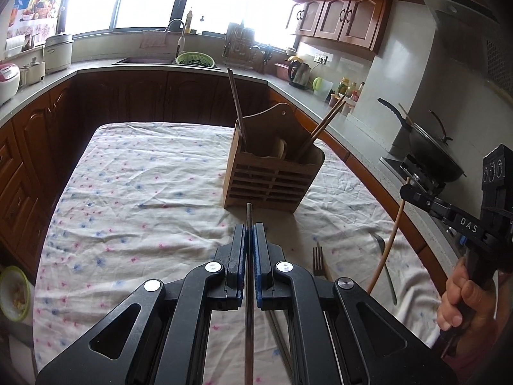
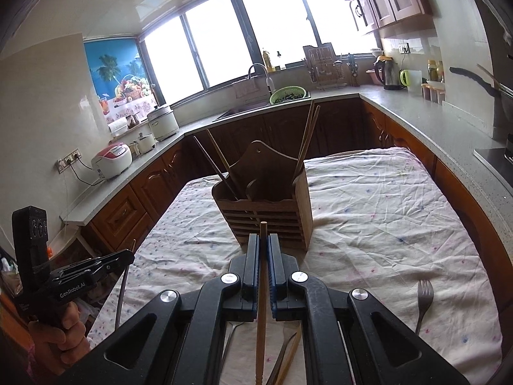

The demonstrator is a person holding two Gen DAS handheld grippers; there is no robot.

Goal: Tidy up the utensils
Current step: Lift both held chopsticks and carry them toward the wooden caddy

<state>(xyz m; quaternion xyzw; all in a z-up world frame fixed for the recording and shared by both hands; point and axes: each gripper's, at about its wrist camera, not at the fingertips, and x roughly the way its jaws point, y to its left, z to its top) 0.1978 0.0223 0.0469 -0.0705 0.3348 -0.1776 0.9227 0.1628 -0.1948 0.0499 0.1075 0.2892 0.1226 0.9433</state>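
A wooden utensil holder (image 1: pixel 272 166) (image 2: pixel 266 205) stands on the floral tablecloth with several chopsticks (image 1: pixel 239 109) (image 2: pixel 306 138) leaning in it. My left gripper (image 1: pixel 250 229) is shut on a metal chopstick (image 1: pixel 249 276), held above the cloth just short of the holder. My right gripper (image 2: pixel 263 240) is shut on a wooden chopstick (image 2: pixel 262 304), also just short of the holder. A metal fork (image 2: pixel 424 301) (image 1: pixel 318 258) and other utensils (image 2: pixel 285 359) lie on the cloth below the grippers.
The table (image 1: pixel 134 192) sits inside a U-shaped counter (image 2: pixel 416 112) with wooden cabinets. A wok (image 1: pixel 433 150) sits on the stove to the right. A sink with a green colander (image 2: pixel 287 93), a kettle and rice cookers (image 2: pixel 112 160) stand on the counter.
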